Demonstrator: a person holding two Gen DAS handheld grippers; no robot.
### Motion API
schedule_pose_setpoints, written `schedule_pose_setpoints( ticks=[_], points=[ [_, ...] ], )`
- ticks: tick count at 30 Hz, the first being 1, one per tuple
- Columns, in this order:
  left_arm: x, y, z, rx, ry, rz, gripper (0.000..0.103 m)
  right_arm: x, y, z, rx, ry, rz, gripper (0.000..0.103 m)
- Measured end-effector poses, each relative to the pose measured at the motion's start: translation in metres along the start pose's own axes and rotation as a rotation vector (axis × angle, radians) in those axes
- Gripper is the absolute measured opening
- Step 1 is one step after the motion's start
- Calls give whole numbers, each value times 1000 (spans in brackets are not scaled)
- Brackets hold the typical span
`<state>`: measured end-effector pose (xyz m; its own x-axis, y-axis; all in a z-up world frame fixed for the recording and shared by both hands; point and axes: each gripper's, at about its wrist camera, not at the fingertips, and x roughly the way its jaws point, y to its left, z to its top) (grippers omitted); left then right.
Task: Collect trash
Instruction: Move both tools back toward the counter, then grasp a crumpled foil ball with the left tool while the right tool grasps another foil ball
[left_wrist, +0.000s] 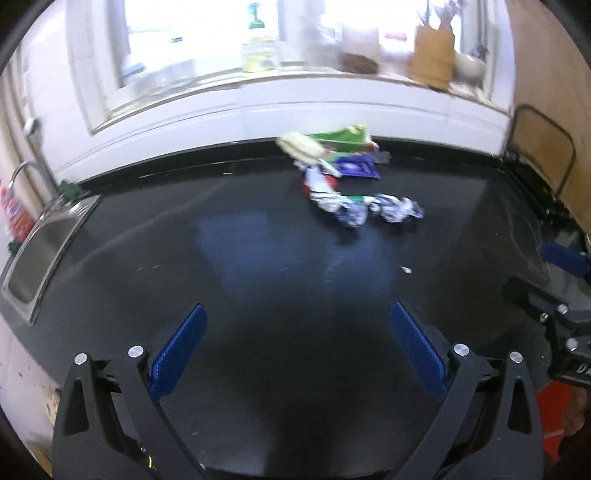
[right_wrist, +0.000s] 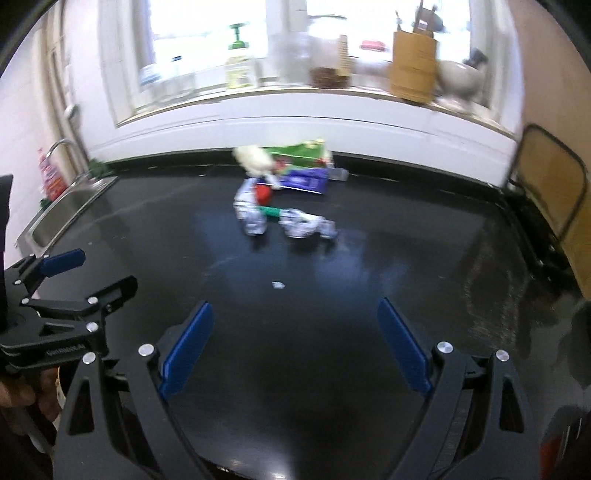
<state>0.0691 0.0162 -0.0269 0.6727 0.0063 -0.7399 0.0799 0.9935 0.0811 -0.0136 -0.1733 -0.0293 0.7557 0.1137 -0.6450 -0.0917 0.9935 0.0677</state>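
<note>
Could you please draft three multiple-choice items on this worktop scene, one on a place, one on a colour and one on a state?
1. Where does the trash pile lie?
A. In the sink
B. On the black worktop, toward the back wall
C. On the windowsill

2. What colour are the pads of the right hand-held gripper?
A. Blue
B. Yellow
C. White

3. How do the jaws of the left hand-held gripper stand?
A. Shut on a wrapper
B. Shut, empty
C. Open, empty

Answers: 1 B, the wrappers rest on the worktop, away from the sink; 2 A, both pads show blue; 3 C, only bare worktop shows between its pads.
</note>
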Motion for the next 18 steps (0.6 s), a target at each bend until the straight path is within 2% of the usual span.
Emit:
schedule_pose_setpoints(
  ticks=[4, 9, 13, 18],
  points=[
    [14, -20, 9, 31, 24, -10, 96, 4, -28, 1, 42, 2, -7, 87],
    [32, -14, 22, 36, 43, -6, 96, 22, -38, 10, 40, 14, 1, 87],
    [65, -10, 38, 25, 70, 9, 96, 52, -36, 24, 3, 34, 32, 87],
    [124, -3, 67, -34, 132, -27, 96, 102, -24, 46, -69, 67, 45, 87]
  ],
)
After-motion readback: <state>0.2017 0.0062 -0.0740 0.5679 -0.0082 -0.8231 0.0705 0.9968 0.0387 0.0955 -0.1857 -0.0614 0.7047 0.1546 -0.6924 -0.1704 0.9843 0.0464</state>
